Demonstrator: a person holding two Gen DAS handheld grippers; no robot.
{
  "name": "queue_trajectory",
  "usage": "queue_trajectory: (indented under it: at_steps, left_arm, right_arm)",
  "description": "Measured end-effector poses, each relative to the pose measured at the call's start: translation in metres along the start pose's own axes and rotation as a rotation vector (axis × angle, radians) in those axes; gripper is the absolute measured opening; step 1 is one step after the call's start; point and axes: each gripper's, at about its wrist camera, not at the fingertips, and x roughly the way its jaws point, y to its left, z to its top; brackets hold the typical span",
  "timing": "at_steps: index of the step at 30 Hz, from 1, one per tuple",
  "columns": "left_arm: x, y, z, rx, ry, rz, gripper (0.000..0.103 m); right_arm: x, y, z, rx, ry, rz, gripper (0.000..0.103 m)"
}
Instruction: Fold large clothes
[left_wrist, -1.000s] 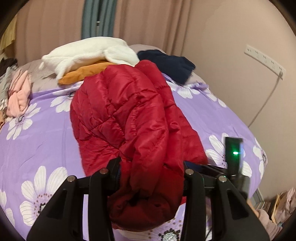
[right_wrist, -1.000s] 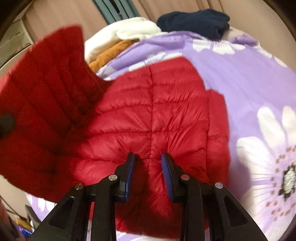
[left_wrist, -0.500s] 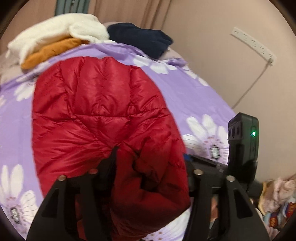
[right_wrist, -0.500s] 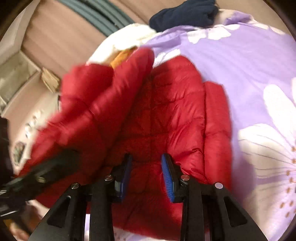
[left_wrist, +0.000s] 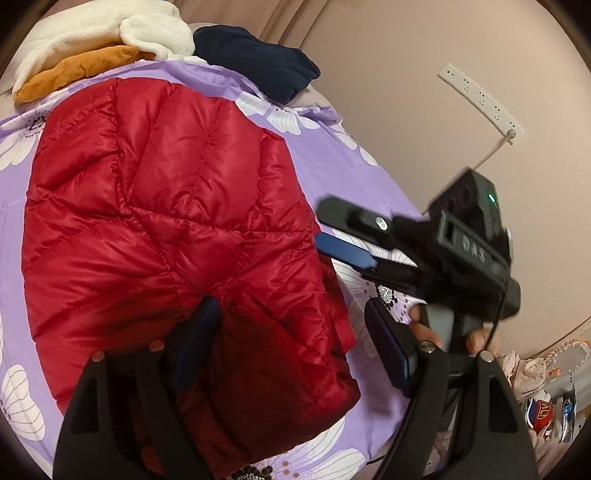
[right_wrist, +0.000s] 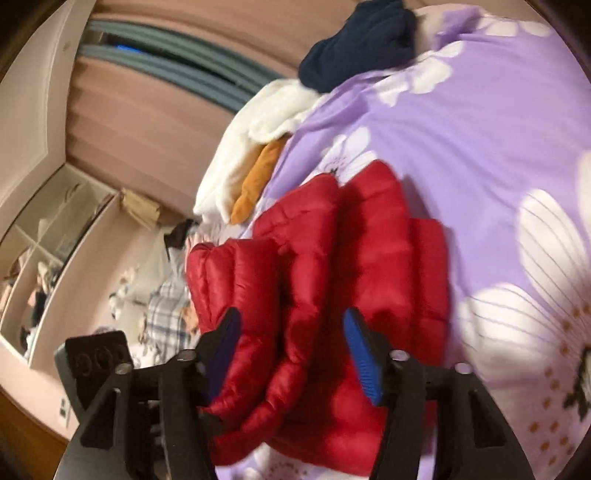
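Note:
A red quilted puffer jacket (left_wrist: 166, 221) lies folded over on the purple flowered bedspread (left_wrist: 332, 147). My left gripper (left_wrist: 295, 332) is open, its jaws wide apart over the jacket's near right edge, holding nothing. The right gripper shows in the left wrist view (left_wrist: 332, 229) at the jacket's right edge, jaws apart. In the right wrist view the right gripper (right_wrist: 291, 347) is open above the jacket (right_wrist: 351, 258), with red fabric between but not clamped by its blue pads (right_wrist: 362, 354).
A white fleece (left_wrist: 103, 33), an orange garment (left_wrist: 81, 70) and a navy garment (left_wrist: 258, 62) lie at the bed's far end. A wall with a power strip (left_wrist: 480, 99) stands to the right. Clutter lies on the floor (left_wrist: 535, 387); shelves (right_wrist: 44, 240) stand at left.
The left gripper let go of the jacket's fold, which now lies flat on the jacket. Both grippers opened wider, and the right gripper drew back to the jacket's edge.

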Motion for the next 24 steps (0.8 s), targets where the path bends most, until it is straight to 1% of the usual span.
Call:
queue_trajectory:
  at_steps: [2, 3, 5, 6, 8, 9, 10, 11, 12, 13, 15, 16, 18, 19, 22, 24]
  left_arm:
    - [-0.001, 0.000, 0.000, 0.001, 0.002, -0.006, 0.080]
    - [-0.001, 0.001, -0.001, 0.000, 0.002, -0.007, 0.080]
    - [-0.002, 0.000, -0.002, 0.005, 0.005, -0.005, 0.080]
    - [-0.001, 0.001, -0.001, 0.008, 0.006, -0.004, 0.080]
    - [0.001, 0.001, 0.000, 0.015, 0.011, 0.005, 0.080]
    - [0.001, 0.002, 0.000, 0.016, 0.013, 0.007, 0.080]
    - [0.002, 0.001, -0.001, 0.015, 0.014, 0.009, 0.080]
    - [0.002, 0.001, -0.001, 0.014, 0.015, 0.009, 0.080]
    - [0.002, 0.000, -0.001, 0.010, 0.018, 0.002, 0.080]
    - [0.001, 0.000, -0.001, 0.005, 0.021, -0.005, 0.080]
    - [-0.006, -0.003, 0.000, -0.012, 0.028, -0.021, 0.078]
    - [-0.013, -0.004, 0.000, -0.019, 0.020, -0.041, 0.078]
    - [-0.026, -0.004, 0.000, -0.015, -0.008, -0.053, 0.078]
    - [-0.033, -0.004, 0.000, -0.010, -0.024, -0.044, 0.078]
    - [-0.053, 0.002, 0.001, 0.000, -0.088, 0.036, 0.078]
    - [-0.059, 0.013, 0.003, -0.011, -0.118, 0.142, 0.078]
  right_arm:
    - [0.006, 0.000, 0.000, 0.014, 0.023, 0.023, 0.069]
    - [0.008, 0.001, -0.001, 0.018, 0.041, 0.052, 0.069]
    - [0.010, 0.004, -0.004, -0.007, 0.050, 0.061, 0.069]
    - [0.013, 0.007, -0.003, -0.038, 0.053, 0.050, 0.069]
    - [0.016, 0.010, -0.004, -0.072, 0.066, 0.039, 0.052]
    - [0.017, 0.011, -0.004, -0.086, 0.071, 0.027, 0.040]
    - [0.015, 0.012, -0.006, -0.102, 0.067, 0.008, 0.033]
    - [0.015, 0.014, -0.007, -0.122, 0.060, -0.009, 0.029]
    - [0.014, 0.017, -0.009, -0.150, 0.046, -0.046, 0.023]
    - [0.012, 0.020, -0.013, -0.169, 0.025, -0.085, 0.019]
    - [0.007, 0.023, -0.017, -0.183, -0.013, -0.119, 0.016]
    - [0.002, 0.021, -0.018, -0.168, -0.036, -0.117, 0.016]
    - [-0.002, 0.007, -0.017, -0.108, -0.047, -0.081, 0.016]
    - [-0.003, 0.001, -0.016, -0.084, -0.049, -0.076, 0.016]
    - [-0.007, -0.020, -0.018, -0.012, -0.056, -0.075, 0.016]
    - [-0.008, -0.027, -0.018, 0.012, -0.062, -0.081, 0.016]
